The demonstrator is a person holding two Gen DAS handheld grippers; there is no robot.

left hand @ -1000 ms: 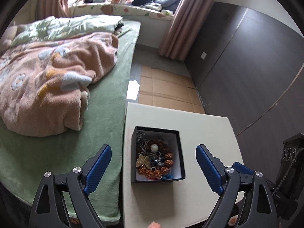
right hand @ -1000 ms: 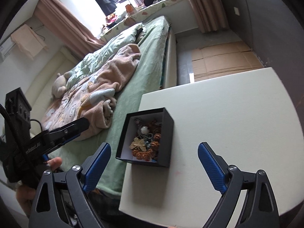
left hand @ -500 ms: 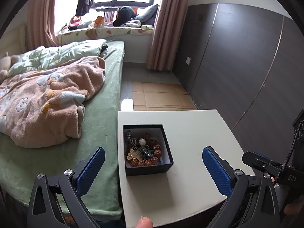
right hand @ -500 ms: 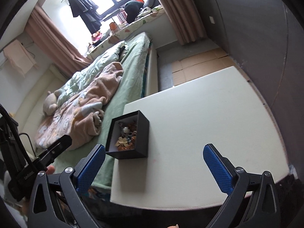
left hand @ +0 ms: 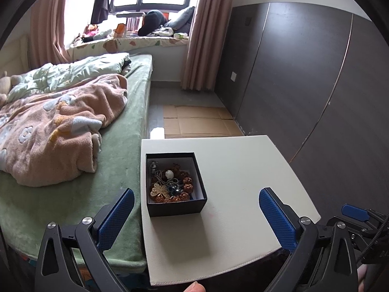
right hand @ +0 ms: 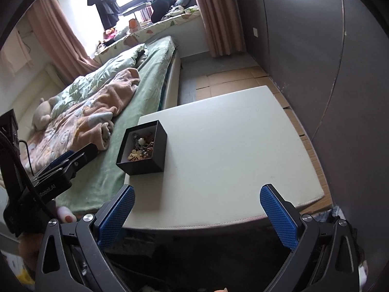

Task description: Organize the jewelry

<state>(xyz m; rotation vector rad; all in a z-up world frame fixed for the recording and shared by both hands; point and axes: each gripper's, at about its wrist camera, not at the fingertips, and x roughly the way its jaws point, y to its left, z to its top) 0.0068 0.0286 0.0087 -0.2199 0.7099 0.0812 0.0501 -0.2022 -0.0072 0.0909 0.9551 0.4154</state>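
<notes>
A small black box stands near the left edge of a white table. Inside lies a tangle of jewelry: brown beads, a gold butterfly piece, a white bead and chains. My left gripper hangs open above the table's near edge, a little short of the box, with nothing between its blue pads. My right gripper is open too, held back over the table's near edge, well to the right of the box and holding nothing. The left gripper's body shows at the left of the right wrist view.
A bed with a green sheet and a pink blanket runs along the table's left side. A dark wardrobe wall stands to the right. Flattened cardboard covers the floor beyond the table. A fingertip shows at the bottom edge.
Both grippers have drawn back from the box and lifted their view, so the box looks smaller and farther off. Their jaws have spread a little wider.
</notes>
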